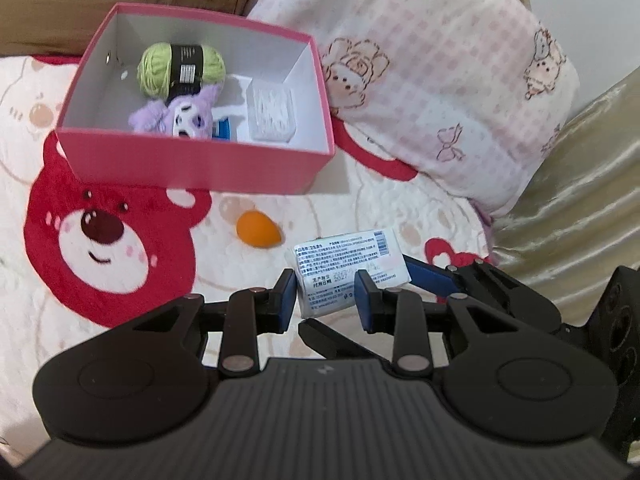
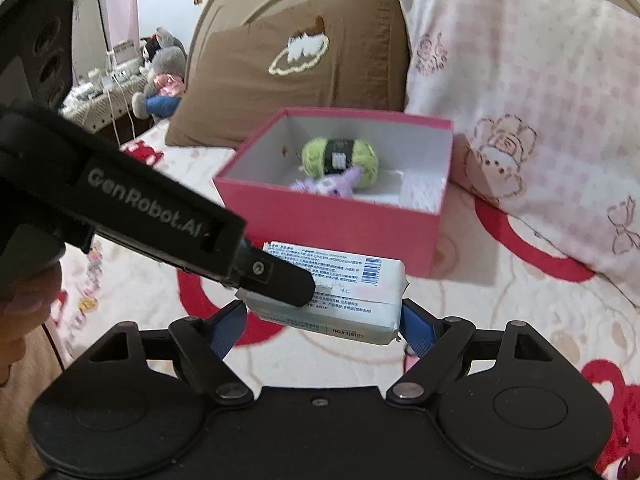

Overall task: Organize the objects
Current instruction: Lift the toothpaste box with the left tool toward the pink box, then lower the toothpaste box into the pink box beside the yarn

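A white tissue pack (image 1: 340,264) (image 2: 340,308) hangs above the bedspread, held by both grippers. My left gripper (image 1: 326,300) is shut on one short end of it. In the right wrist view it reaches in from the upper left, with its fingers (image 2: 292,282) on the pack's top. My right gripper (image 2: 322,326) spans the pack's length, and its blue pads (image 2: 230,326) press on both ends. Beyond stands an open pink box (image 1: 192,160) (image 2: 320,220) holding green yarn (image 1: 180,68), a purple plush (image 1: 176,112) and a clear swab case (image 1: 272,112). An orange sponge (image 1: 258,229) lies on the bed before the box.
The bedspread with a red bear print (image 1: 108,240) covers the bed. A pink checked pillow (image 1: 440,80) leans to the right of the box, and a brown pillow (image 2: 300,64) lies behind it. Gold fabric (image 1: 580,200) lies at the far right. A cluttered bedside table (image 2: 120,76) stands at the back left.
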Motion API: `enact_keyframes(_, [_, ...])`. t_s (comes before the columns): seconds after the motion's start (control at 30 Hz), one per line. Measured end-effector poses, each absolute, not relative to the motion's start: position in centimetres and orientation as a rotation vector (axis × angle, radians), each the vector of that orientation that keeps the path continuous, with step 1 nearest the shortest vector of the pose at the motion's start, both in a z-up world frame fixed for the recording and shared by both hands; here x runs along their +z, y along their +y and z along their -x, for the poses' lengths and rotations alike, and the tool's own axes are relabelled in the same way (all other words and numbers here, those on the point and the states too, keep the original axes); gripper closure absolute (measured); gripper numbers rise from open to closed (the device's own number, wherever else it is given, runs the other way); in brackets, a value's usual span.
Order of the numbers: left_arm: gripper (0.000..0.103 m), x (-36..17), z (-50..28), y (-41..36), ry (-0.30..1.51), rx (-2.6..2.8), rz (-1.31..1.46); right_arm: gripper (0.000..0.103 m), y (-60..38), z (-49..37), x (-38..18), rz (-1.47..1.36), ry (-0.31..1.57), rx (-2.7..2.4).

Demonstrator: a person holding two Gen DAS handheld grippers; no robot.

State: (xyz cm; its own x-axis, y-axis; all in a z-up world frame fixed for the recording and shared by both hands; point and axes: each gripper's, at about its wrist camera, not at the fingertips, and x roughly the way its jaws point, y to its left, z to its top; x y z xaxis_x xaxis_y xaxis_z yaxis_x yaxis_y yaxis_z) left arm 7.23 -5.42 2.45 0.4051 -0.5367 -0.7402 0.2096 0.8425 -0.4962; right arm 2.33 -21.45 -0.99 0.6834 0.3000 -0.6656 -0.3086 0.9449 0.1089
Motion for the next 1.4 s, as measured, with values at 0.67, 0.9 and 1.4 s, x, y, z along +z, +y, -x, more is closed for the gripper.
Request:
enact_keyframes(0.67, [0.073,8.4,-15.2,-0.4,0.946,-0.523,0.367,0.046,-19.6,-10.5,8.1,0.148,0.737,0.408])
enact_keyframes(0.9, [0.073,7.5,-19.1,-0.1,0.973,-0.523,0.370,0.046,-18.3,-14.3,9.1,0.185,0.765,0.401])
enact_keyframes(1.4, [0.074,1.0,-25.7,1.2,0.999,-0.525,0.449,0.046,-18.3,-22.4,4.6,0.157,0.859,0.323])
